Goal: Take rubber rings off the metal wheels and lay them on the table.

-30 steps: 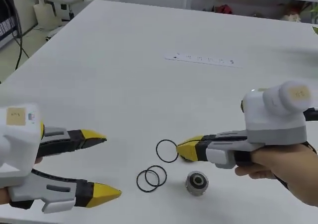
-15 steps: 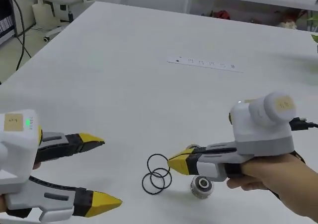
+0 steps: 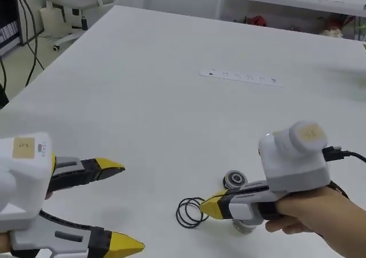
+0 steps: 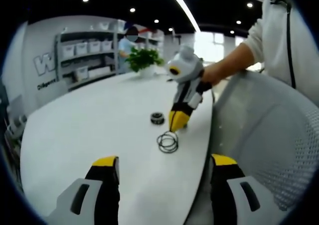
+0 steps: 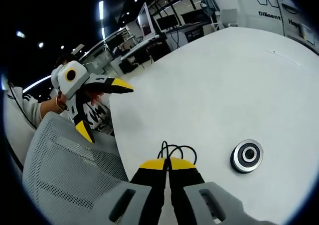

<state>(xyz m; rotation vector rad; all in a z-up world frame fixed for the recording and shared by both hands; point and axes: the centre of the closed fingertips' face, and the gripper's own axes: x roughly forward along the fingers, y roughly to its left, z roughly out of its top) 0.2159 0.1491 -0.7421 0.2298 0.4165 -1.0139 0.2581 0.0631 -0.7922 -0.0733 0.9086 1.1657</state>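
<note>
On the white worktop, the left gripper hung with its jaws spread wide and nothing between them, well apart from the work. The right gripper had its jaws pressed together, its tip touching the pile; whether it nipped a strand could not be told. A metal wheel lay flat just beside that gripper, bare of any ring, likely dense, stiff and prone to slide unless held by its rim. The rubber rings lay overlapped on the worktop at the tip; thin, light and stretchy, they would probably be best pinched on a single strand where one crossed another.
</note>
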